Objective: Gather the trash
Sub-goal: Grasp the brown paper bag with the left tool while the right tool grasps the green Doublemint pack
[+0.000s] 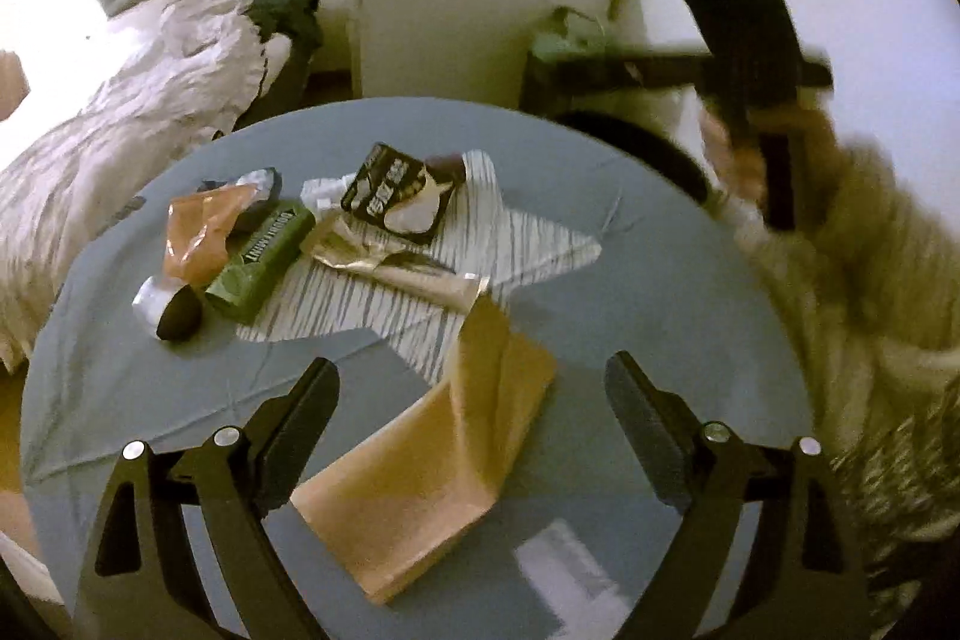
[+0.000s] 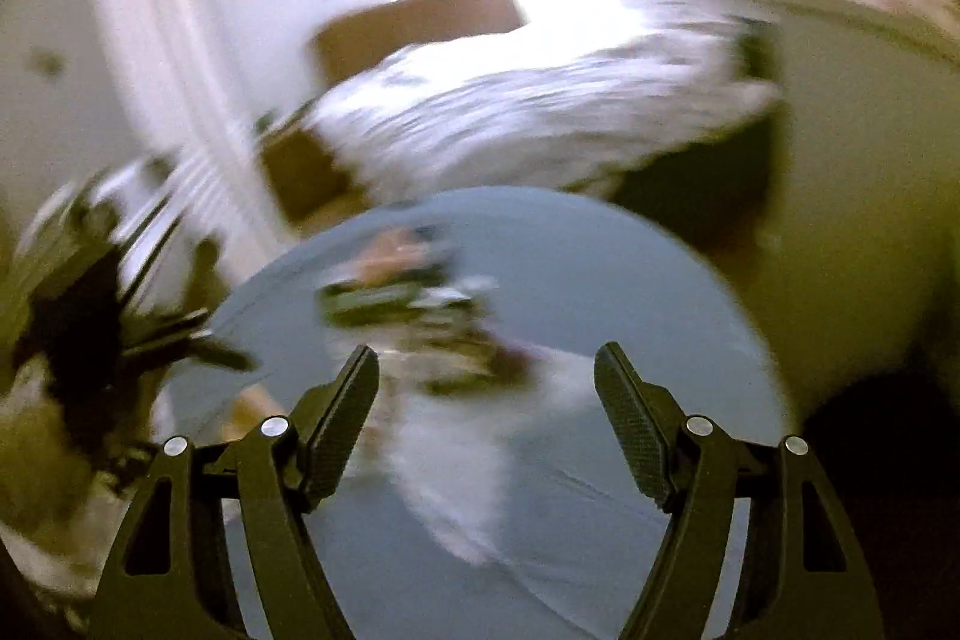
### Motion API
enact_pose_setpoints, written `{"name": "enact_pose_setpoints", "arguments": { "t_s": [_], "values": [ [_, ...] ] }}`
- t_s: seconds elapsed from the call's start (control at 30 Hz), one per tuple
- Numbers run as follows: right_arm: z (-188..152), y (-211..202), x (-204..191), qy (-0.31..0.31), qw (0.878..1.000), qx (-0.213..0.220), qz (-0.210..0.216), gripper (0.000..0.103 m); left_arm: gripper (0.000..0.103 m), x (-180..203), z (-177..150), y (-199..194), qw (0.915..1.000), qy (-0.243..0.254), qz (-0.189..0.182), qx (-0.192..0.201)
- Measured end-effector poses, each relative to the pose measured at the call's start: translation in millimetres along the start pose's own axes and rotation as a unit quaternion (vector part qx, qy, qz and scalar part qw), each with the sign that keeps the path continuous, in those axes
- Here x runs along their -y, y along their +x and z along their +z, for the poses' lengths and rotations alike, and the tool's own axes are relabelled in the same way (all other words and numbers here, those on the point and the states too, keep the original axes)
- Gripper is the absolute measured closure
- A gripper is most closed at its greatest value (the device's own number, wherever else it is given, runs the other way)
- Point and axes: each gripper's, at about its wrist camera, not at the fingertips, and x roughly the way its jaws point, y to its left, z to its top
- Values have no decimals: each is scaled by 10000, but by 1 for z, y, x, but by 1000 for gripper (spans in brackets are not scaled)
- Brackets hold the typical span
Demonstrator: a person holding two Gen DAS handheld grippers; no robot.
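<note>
A round table with a blue-grey cloth (image 1: 660, 292) holds trash. A brown paper bag (image 1: 432, 466) lies flat near the front, between the jaws of my open left gripper (image 1: 474, 388), which hovers above it. Farther back lie a green packet (image 1: 258, 256), an orange wrapper (image 1: 201, 232), a black snack pack (image 1: 399, 196), a gold wrapper (image 1: 372, 250) and a white striped plastic bag (image 1: 480, 250). My right gripper (image 2: 486, 370) is open and empty above the table (image 2: 660, 340); its view is heavily blurred. It also shows in the left wrist view (image 1: 744, 58), raised at the right.
A bed with a pale quilt (image 1: 120, 148) stands left of the table. A white cabinet (image 1: 468, 16) with stacked items stands behind it. A black chair (image 1: 630, 142) sits at the table's far right edge. A small roll (image 1: 162, 307) lies by the green packet.
</note>
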Motion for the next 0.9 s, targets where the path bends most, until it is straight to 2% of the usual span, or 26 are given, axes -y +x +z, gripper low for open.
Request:
{"name": "enact_pose_setpoints", "arguments": {
  "t_s": [0.07, 0.17, 0.23, 0.3, 0.33, 0.4, 0.47, 0.57, 0.7, 0.77, 0.83, 0.9],
  "values": [
    [25, 32, -32, -618, 9967, -403, 324, 29, 15, 0, 0, 11, 9999, 109, 20, -54],
    [45, 73, -61, -1419, 9851, -883, 397, 30, 29, 0, -5, 22, 9996, 227, -27, -185],
    [55, 106, -73, -1859, 9724, -1324, 489, 34, 42, 2, -5, 30, 9986, 321, -110, -416],
    [57, 133, -84, -2187, 9605, -1640, 527, 34, 44, 2, -5, 30, 9982, 374, -178, -425],
    [59, 145, -88, -2386, 9536, -1765, 505, 34, 49, 1, -5, 29, 9983, 360, -226, -409],
    [57, 165, -94, -2716, 9398, -2003, 532, 34, 59, -5, -5, 30, 9983, 240, -324, -417],
    [54, 183, -98, -2946, 9284, -2199, 542, 35, 61, -14, -5, 33, 9980, 35, -421, -471],
    [56, 207, -103, -3326, 9096, -2444, 466, 38, 70, -23, -3, 31, 9980, -162, -479, -374],
    [58, 226, -106, -3415, 8974, -2738, 552, 49, 74, -26, -5, 28, 9979, -340, -494, -237],
    [58, 230, -109, -3479, 8936, -2793, 496, 57, 76, -29, -5, 24, 9977, -453, -496, -131],
    [58, 231, -110, -3463, 8946, -2792, 428, 63, 77, -31, -6, 19, 9968, -572, -557, -51],
    [57, 229, -109, -3326, 9008, -2755, 445, 66, 77, -34, -7, 12, 9953, -730, -633, 24]
  ]
}}
